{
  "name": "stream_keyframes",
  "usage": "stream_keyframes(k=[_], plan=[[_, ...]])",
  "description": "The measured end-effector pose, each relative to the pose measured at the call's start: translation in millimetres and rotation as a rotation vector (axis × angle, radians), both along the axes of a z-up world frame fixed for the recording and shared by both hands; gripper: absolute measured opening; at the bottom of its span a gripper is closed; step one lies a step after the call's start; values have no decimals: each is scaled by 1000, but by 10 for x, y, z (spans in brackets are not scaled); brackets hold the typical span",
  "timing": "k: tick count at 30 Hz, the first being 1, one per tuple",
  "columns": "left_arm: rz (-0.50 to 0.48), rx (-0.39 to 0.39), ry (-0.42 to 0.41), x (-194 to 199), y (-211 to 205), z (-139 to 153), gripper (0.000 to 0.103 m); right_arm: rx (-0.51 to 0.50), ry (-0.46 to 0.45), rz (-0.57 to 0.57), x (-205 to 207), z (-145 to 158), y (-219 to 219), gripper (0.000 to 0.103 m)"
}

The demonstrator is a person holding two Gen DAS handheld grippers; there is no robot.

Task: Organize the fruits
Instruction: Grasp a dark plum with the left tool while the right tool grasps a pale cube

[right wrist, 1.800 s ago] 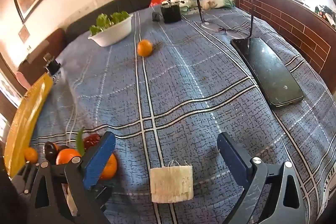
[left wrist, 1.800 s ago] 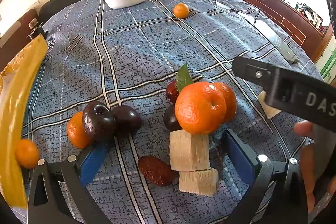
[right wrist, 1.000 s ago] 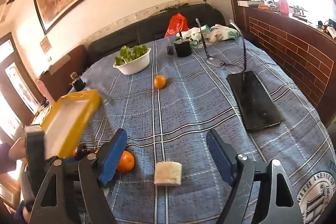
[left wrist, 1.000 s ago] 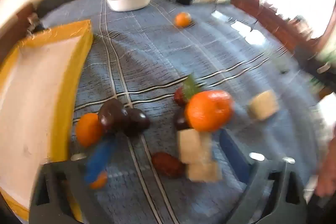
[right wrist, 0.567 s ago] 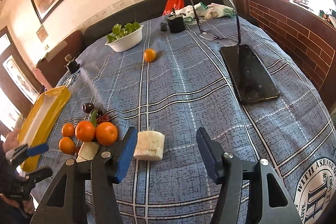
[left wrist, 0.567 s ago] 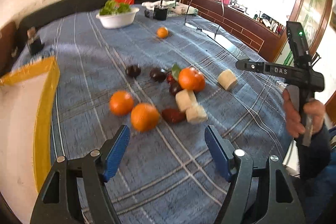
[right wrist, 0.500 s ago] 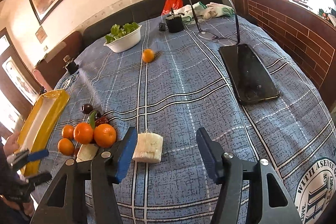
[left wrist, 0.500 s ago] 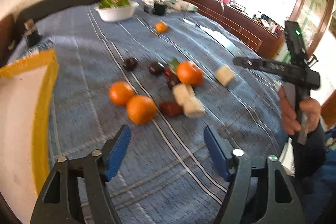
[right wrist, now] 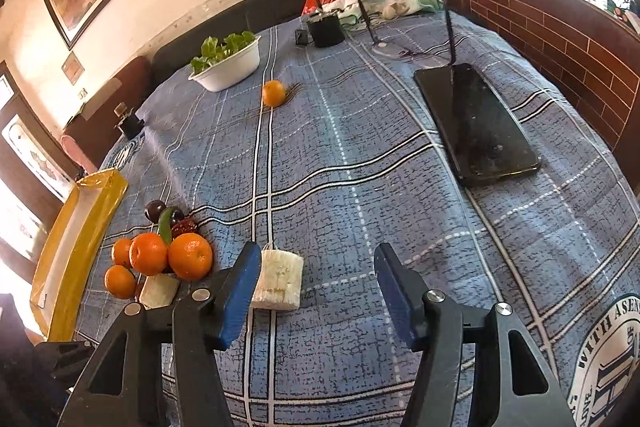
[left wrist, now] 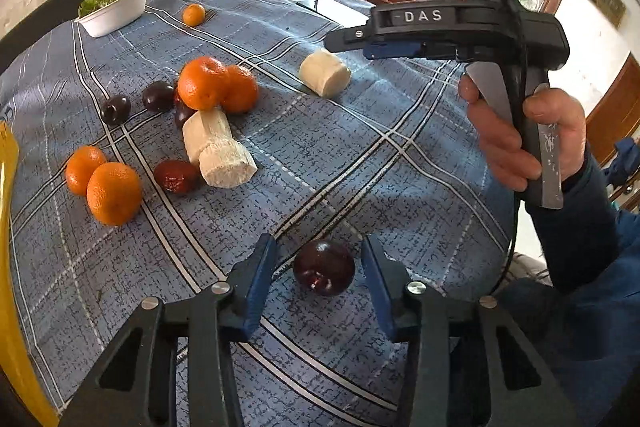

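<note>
Left tongs (left wrist: 316, 279) closing round plum (left wrist: 324, 273), not yet pinching; right tongs (right wrist: 314, 291) spread, empty. Plum's smooth, roll-prone; I'd grip mid-belly gently.

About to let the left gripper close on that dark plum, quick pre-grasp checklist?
1. Plum between left gripper pads: ok, jaws closing, gaps both sides.
2. Plum centred: ok, roughly.
3. Plum clear of other fruit: ok, red date and oranges sit apart.
4. Right gripper out of the way: ok, open, by the white chunk.
5. Yellow tray reachable: cannot tell.
</note>
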State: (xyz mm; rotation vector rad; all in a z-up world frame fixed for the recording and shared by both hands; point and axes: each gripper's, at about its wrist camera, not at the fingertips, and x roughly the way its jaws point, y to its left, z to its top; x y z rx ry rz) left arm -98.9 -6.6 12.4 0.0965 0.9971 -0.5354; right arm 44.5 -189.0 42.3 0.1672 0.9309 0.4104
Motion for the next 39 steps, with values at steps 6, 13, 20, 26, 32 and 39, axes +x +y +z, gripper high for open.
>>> stream_keyframes(k=[6,13,20,26,32,39], plan=[[45,-70,16,116,131,6,28,-58,5,79,-43,-85,255,63],[95,-106,-12,114,230,81,27,-136,-57,124,-166,-83,437,40],[147,-148,-34,127,442,152,27,-73,-112,127,-234,122,407,40],[219,-166,-73,90,707,271,27,-43,-129,196,-300,264,588,40],[337,-170,-128,33,1145,444,27,-21,-129,306,-372,407,959,40],[487,-175,-170,-77,1725,540,27,0,-115,442,-485,566,1522,41]])
